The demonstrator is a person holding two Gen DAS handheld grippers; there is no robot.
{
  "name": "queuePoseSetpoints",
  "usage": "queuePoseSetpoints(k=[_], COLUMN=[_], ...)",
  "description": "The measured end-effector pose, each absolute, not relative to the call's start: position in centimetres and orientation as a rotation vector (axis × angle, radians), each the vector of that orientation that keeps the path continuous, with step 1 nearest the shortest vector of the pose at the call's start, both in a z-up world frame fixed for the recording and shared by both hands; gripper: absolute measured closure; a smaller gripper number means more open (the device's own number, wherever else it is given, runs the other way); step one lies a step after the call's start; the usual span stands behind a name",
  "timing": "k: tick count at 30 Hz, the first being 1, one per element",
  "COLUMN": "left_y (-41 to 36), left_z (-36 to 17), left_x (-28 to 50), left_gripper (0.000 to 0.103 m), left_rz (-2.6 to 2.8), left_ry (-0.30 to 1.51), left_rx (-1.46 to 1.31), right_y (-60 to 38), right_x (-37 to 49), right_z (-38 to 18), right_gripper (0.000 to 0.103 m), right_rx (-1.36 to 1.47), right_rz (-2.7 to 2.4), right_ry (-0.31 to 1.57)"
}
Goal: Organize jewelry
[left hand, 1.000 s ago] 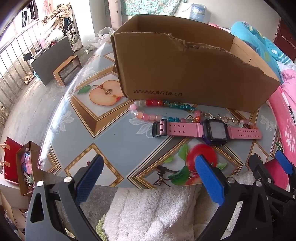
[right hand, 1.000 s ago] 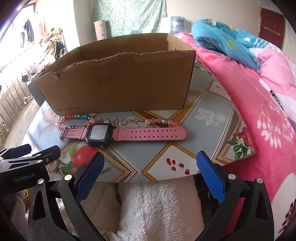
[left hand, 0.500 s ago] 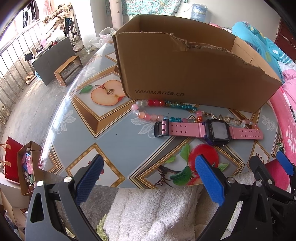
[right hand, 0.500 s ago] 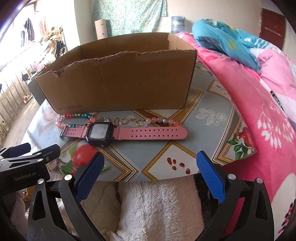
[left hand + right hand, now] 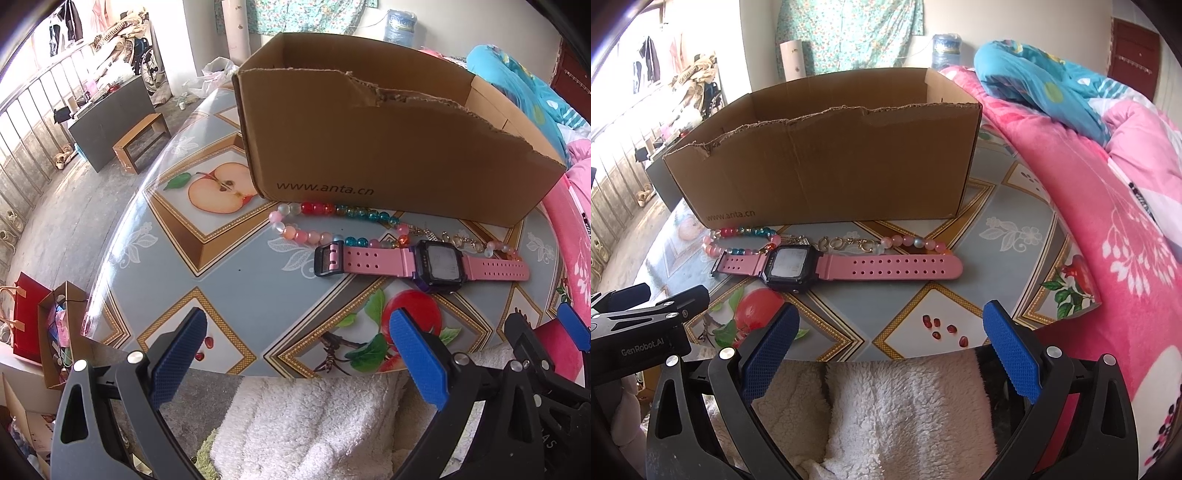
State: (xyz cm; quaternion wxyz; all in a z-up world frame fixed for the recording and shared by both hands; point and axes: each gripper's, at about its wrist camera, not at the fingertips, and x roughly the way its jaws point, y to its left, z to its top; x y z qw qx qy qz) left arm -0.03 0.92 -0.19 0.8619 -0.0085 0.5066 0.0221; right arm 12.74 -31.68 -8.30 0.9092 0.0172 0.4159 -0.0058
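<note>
- Left gripper (image 5: 295,341) held low at the near edge of the table (image 5: 236,258), blue pads (image 5: 415,360) spread wide apart, nothing between them.
- Right gripper (image 5: 891,334) likewise at the near edge, pads (image 5: 1010,352) wide apart and gripping nothing; seen from the left wrist as a black frame with one blue tip at far right (image 5: 532,354).
- Left gripper's black body (image 5: 642,325) visible at the left of the right wrist view, marked "GenRobot.AI".
- Pink watch (image 5: 421,260) lying flat on the table, strap stretched out straight, dark square face up, black buckle at its left end; ahead of both grippers, touching neither.
- Bead bracelet (image 5: 321,221) just behind the watch, between it and the box: pink, red and teal beads looped at the left, metal links and clasp in the middle (image 5: 846,243), more pink beads running on to the right (image 5: 912,242).
- Box (image 5: 388,147) standing open-topped behind the jewelry, front rim torn and jagged, "www.anta.cn" printed low on its front; inside not visible.
- Fruit-patterned tablecloth under everything.
- White fleece (image 5: 886,417) below the table edge, between the pads.
- Pink floral quilt (image 5: 1108,229) to the right of the table.
</note>
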Motion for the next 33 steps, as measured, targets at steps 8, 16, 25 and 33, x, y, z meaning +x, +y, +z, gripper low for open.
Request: queuePoseSetpoints(k=[8, 16, 25, 33], left_y=[0.5, 0.0, 1.2, 2.7], left_z=[0.1, 0.4, 1.1, 1.4], left_x=[-0.2, -0.1, 0.4, 0.5], left_gripper=[0.006, 0.006, 0.006, 0.006], left_rz=[0.029, -0.004, -0.106, -0.271], left_ry=[1.024, 0.991, 0.903, 0.768], left_rx=[0.026, 0.053, 0.04, -0.03], right_y=[-31.6, -31.5, -31.8, -28.6], right_x=[12.3, 11.9, 11.2, 13.6], right_z=[-8.6, -8.8, -8.1, -7.4], right_gripper=[0.008, 0.008, 0.008, 0.019], right_rx=[0.025, 0.022, -0.007, -0.22], right_rz=[-0.009, -0.012, 0.021, 0.305], right_ry=[0.86, 0.85, 0.739, 0.645])
